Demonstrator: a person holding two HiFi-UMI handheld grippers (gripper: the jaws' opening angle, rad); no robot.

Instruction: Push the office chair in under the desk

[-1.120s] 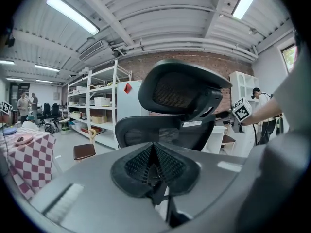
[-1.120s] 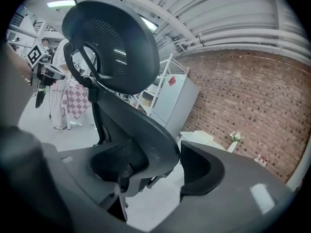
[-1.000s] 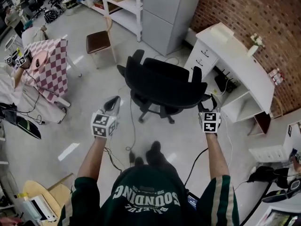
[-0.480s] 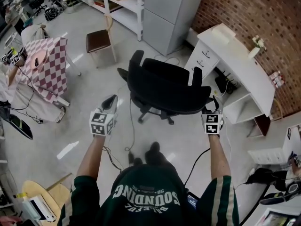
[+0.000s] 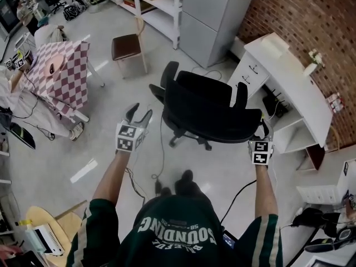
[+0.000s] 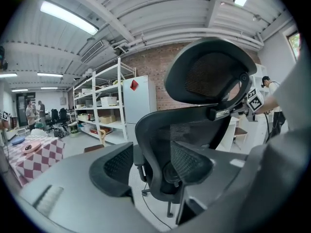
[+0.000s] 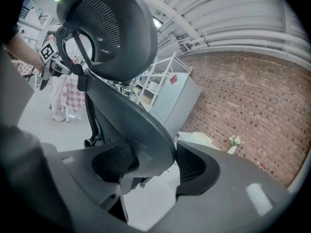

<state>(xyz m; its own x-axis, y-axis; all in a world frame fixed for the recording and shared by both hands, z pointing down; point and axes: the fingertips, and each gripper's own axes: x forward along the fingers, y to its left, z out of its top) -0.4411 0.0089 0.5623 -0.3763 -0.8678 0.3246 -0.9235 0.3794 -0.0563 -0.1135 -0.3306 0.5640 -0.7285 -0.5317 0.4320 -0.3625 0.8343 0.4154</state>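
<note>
Right gripper [image 7: 150, 169] closed on the office chair [image 5: 208, 113]; left gripper [image 5: 140, 113] open beside it.

The right edge of the chair's backrest [image 7: 131, 125] is clamped between the right gripper's jaws, and the headrest [image 7: 109, 28] is seen above them. The left gripper's jaws have just been opening and are now held apart with nothing pressed between them. The backrest is seen through their gap but is not touched, and the chair lies just to this gripper's right. The chair is stood on the floor [image 5: 111, 166] between and ahead of the two grippers, clear of the desk [image 5: 283, 74] and not yet under it. The white desk is placed beyond and to the right of the right gripper, against a brick wall [image 5: 311, 15]. A grey cabinet [image 5: 214, 15] is seen well ahead of both grippers, and a brown-seated chair [image 5: 127, 46] ahead of the left one.
</note>
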